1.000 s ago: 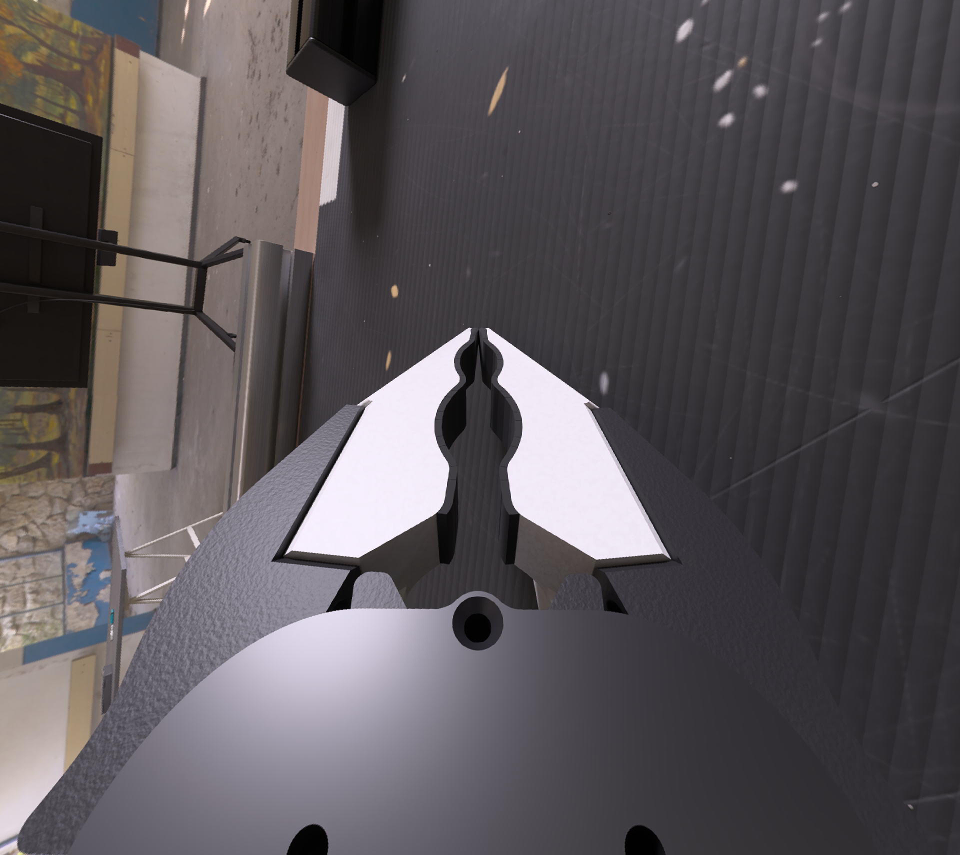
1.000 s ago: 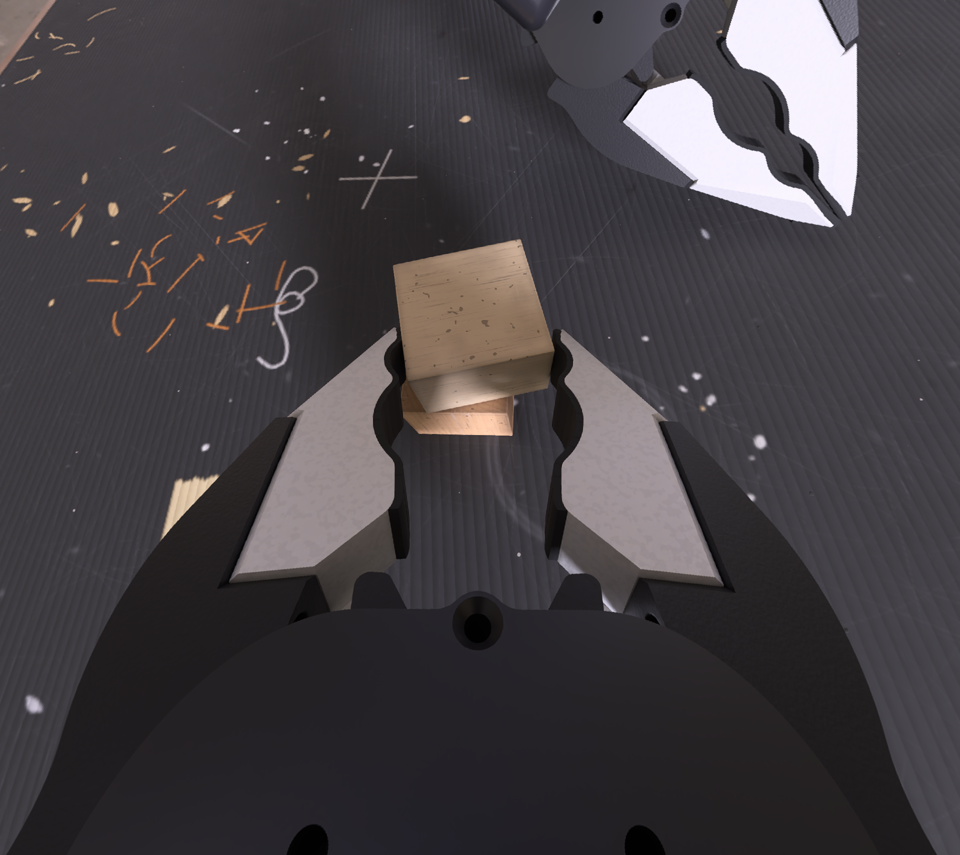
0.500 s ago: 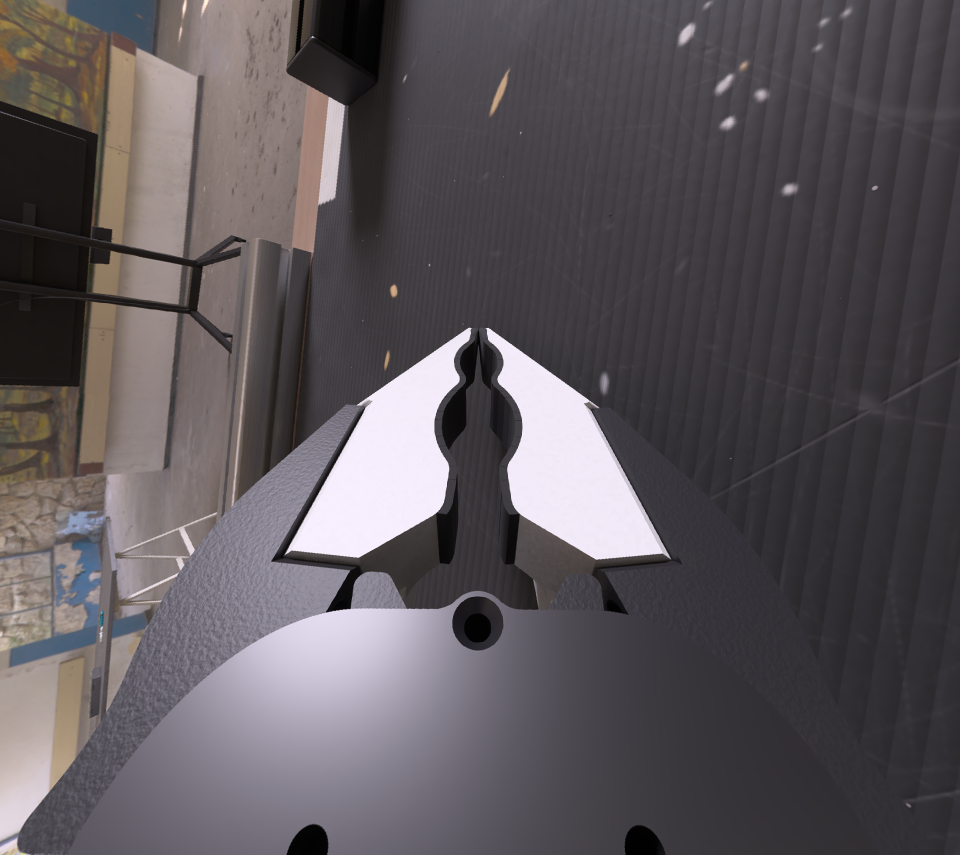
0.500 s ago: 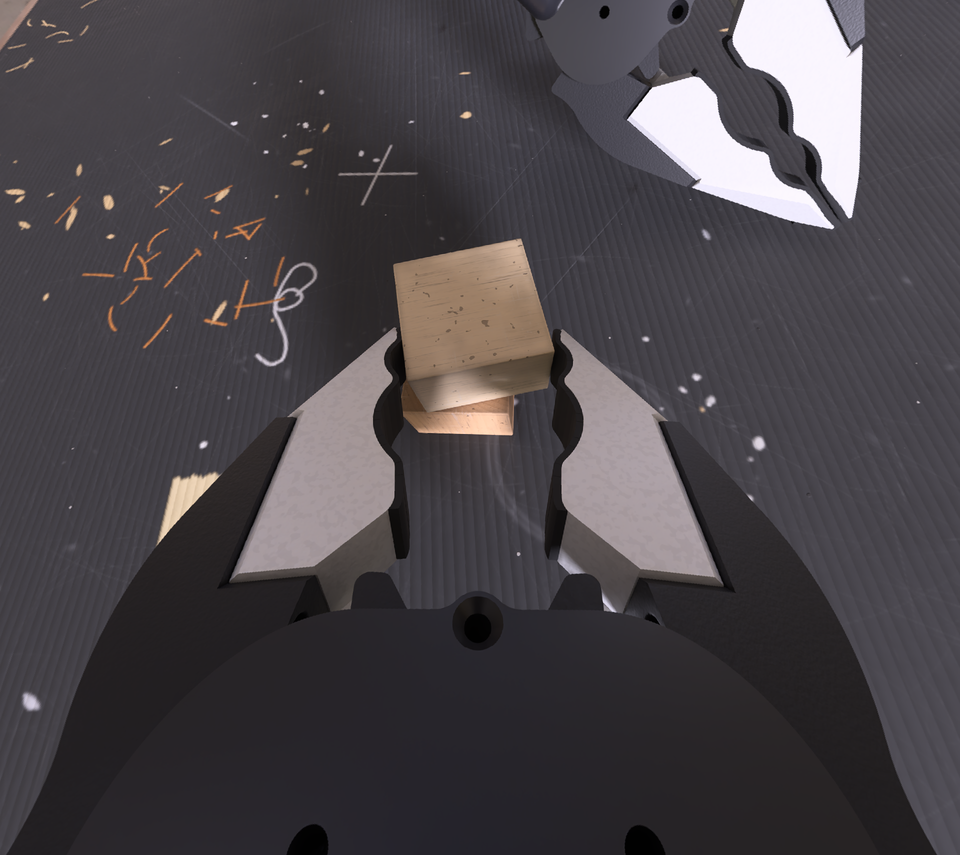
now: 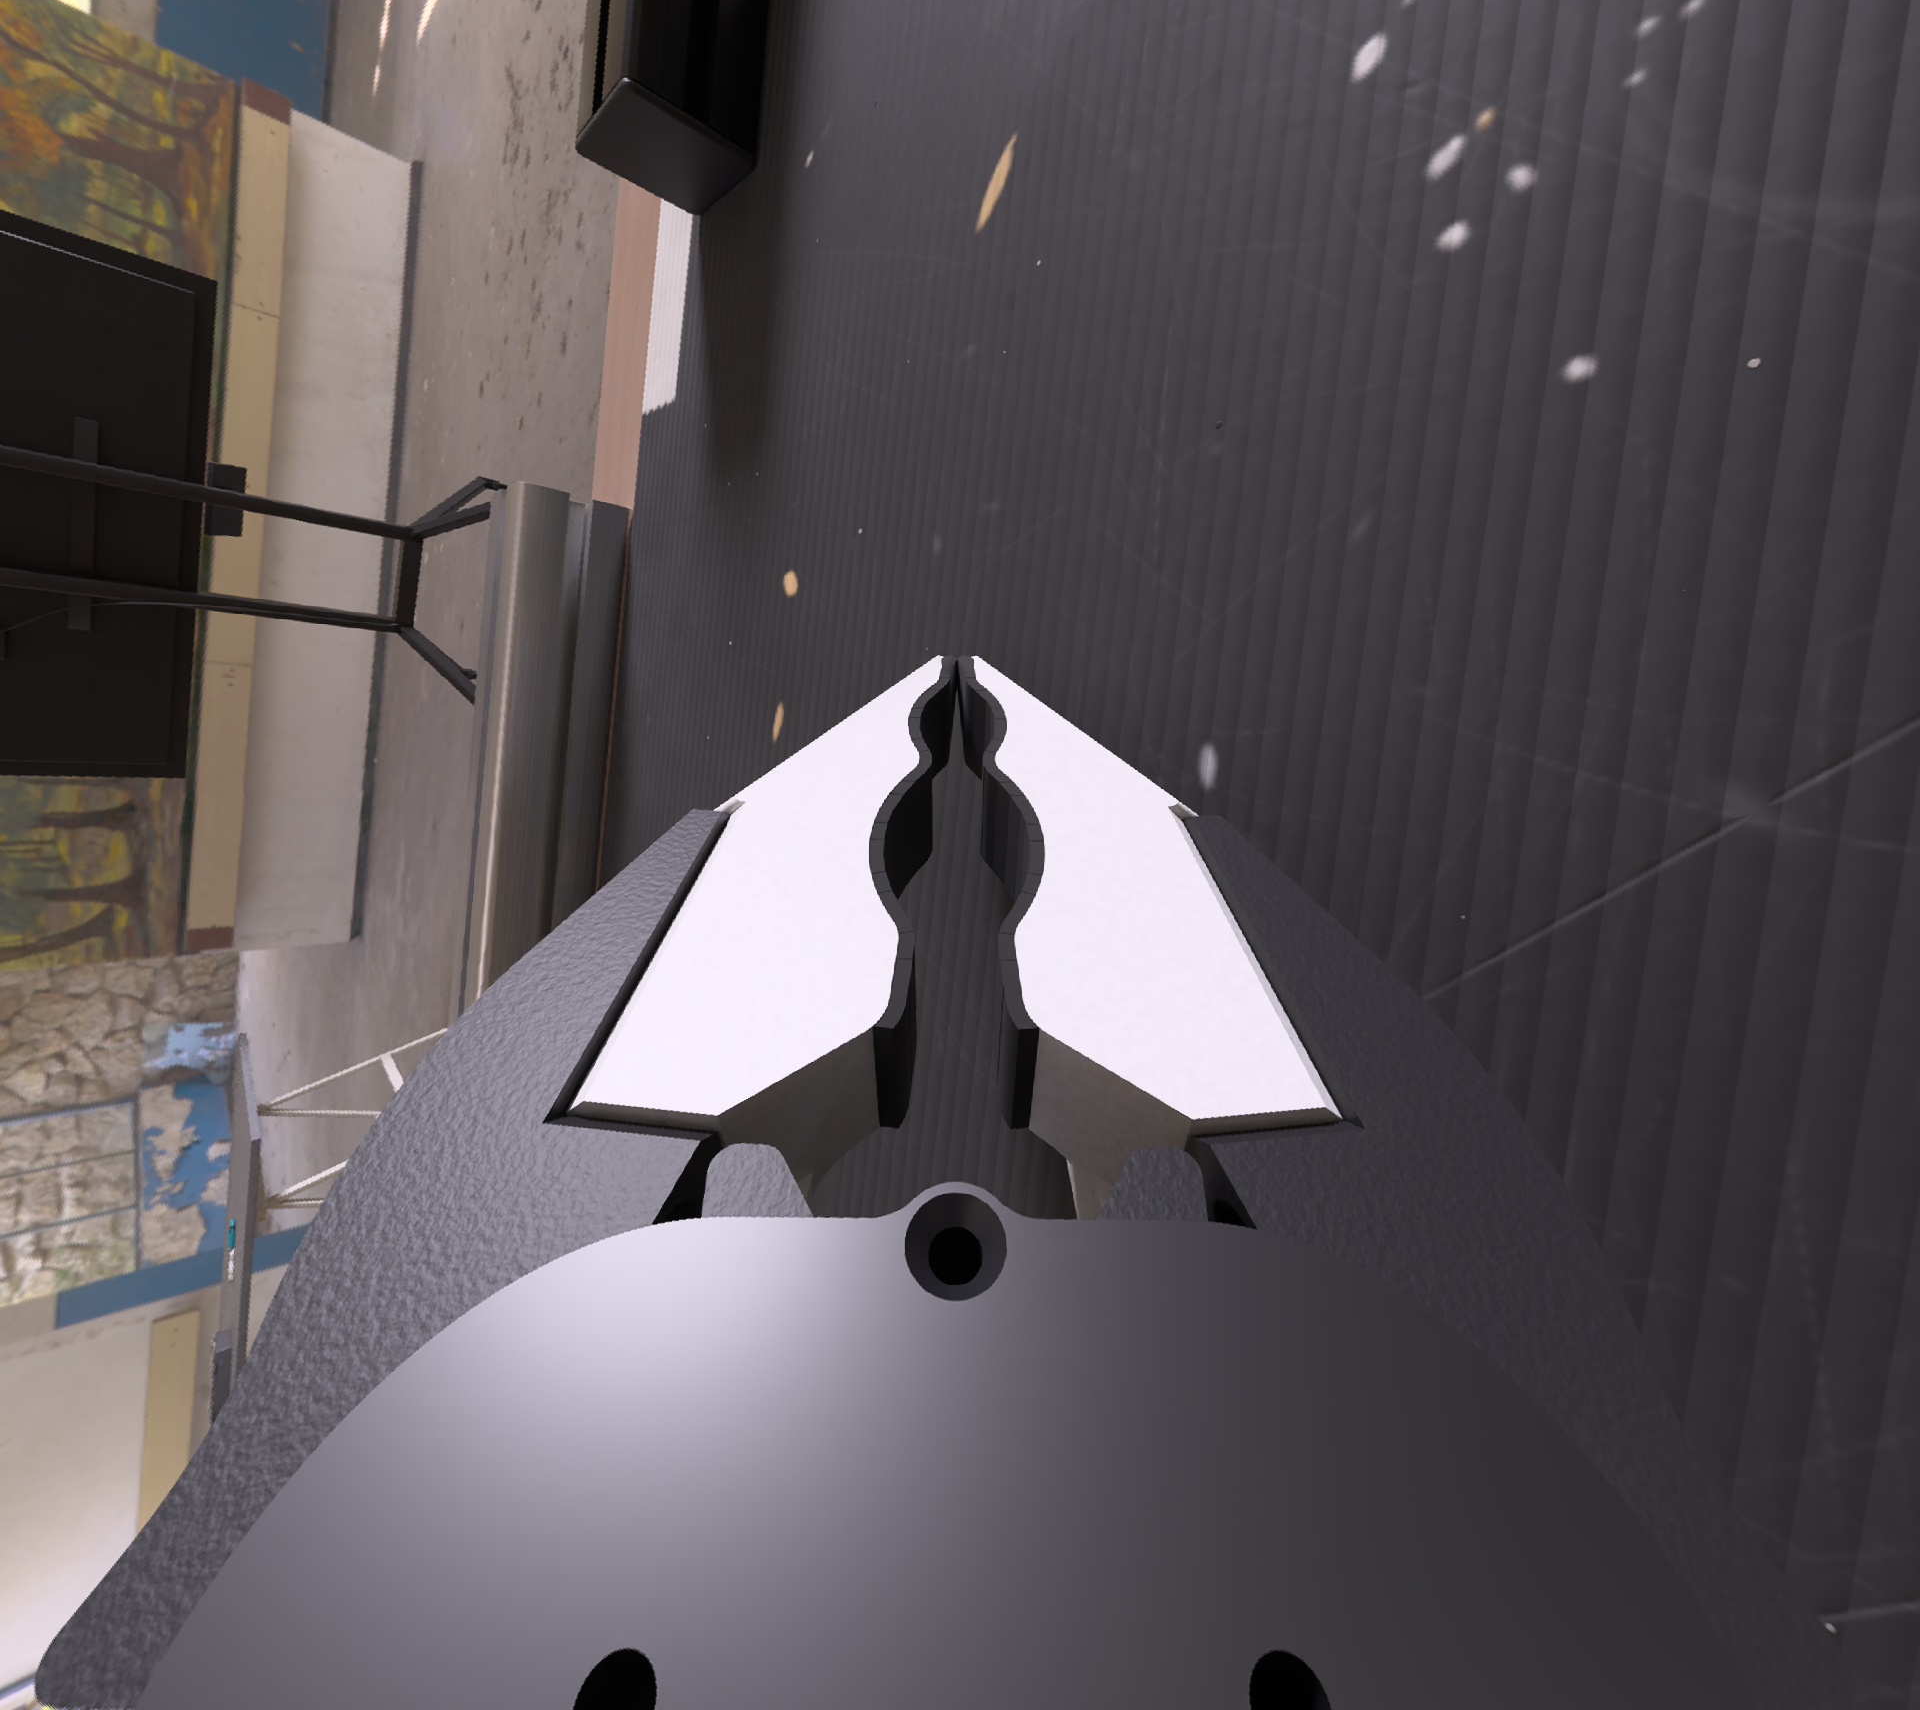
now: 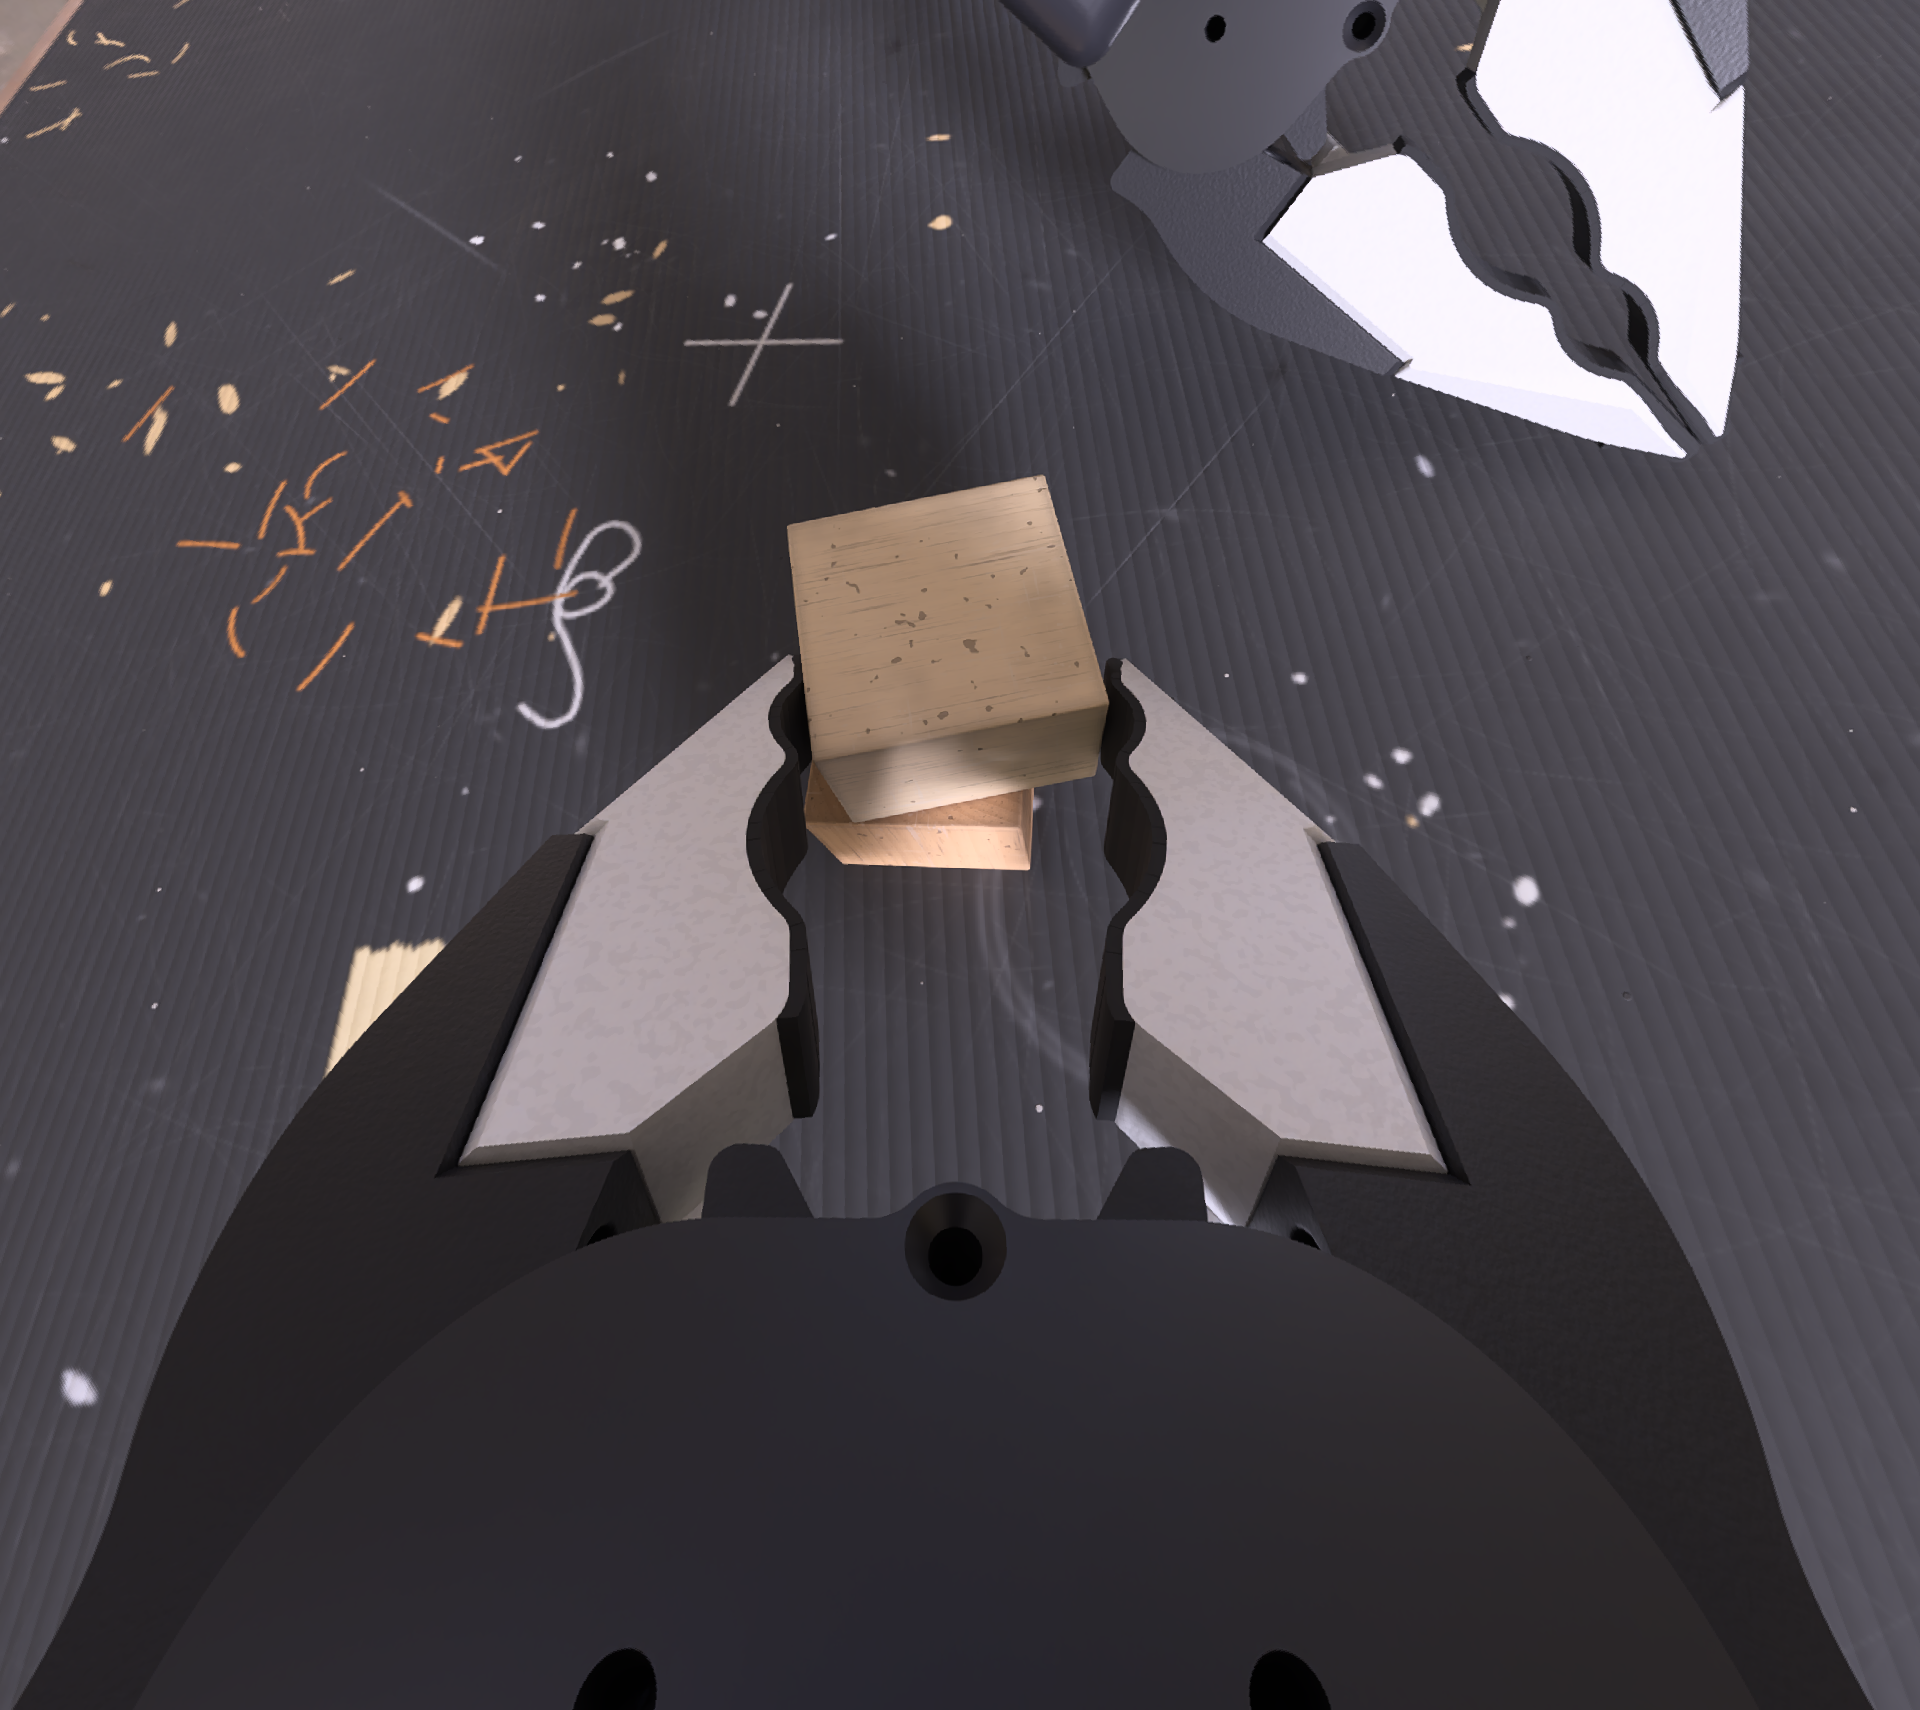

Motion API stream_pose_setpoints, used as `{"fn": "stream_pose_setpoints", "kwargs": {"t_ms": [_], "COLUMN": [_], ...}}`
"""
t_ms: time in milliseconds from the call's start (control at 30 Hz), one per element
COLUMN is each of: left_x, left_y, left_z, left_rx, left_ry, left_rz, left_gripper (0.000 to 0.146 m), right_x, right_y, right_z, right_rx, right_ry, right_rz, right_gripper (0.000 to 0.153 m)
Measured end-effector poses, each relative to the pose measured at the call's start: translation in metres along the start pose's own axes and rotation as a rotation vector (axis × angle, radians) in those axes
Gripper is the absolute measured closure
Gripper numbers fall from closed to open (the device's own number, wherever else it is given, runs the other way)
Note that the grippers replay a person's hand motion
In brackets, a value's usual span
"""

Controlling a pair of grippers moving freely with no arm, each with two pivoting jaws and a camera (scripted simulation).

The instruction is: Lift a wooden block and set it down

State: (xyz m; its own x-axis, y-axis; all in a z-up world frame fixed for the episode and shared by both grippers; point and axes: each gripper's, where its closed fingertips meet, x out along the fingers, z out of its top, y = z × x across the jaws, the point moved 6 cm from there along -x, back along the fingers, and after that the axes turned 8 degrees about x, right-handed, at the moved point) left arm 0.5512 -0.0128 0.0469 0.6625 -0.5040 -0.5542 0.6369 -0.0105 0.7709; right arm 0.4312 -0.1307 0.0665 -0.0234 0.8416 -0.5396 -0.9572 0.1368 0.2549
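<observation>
A dark ribbed desk [image 6: 1351, 725] strewn with wood chips. The right gripper [image 6: 951, 694] has its jaws clamped on the pale wooden block [image 6: 935, 621], over a 2nd block [image 6: 925, 834]. The left gripper [image 5: 956, 668] idles, jaws closed and empty. Judged mid-placement: next, lower squarely, then release.

Shavings-strewn dark mat [image 6: 1351, 725], wooden block [image 6: 925, 834]

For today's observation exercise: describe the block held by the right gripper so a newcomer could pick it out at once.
On the dark ribbed mat, find the right gripper. Between its fingertips sits a pale speckled wooden cube, above a smaller, more orange wooden block.
</observation>
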Motion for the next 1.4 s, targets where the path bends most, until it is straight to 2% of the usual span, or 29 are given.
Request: {"fn": "stream_pose_setpoints", "kwargs": {"t_ms": [1400], "left_x": [0.0001], "left_y": [-0.0001], "left_z": [-0.0001], "left_rx": [-0.004], "left_ry": [0.001], "left_rz": [0.001], "left_gripper": [0.146], "right_x": [0.0014], "right_y": [0.0003], "right_z": [-0.0006], "right_rx": [0.000], "right_ry": [0.013], "right_rz": [0.002], "right_gripper": [0.097]}}
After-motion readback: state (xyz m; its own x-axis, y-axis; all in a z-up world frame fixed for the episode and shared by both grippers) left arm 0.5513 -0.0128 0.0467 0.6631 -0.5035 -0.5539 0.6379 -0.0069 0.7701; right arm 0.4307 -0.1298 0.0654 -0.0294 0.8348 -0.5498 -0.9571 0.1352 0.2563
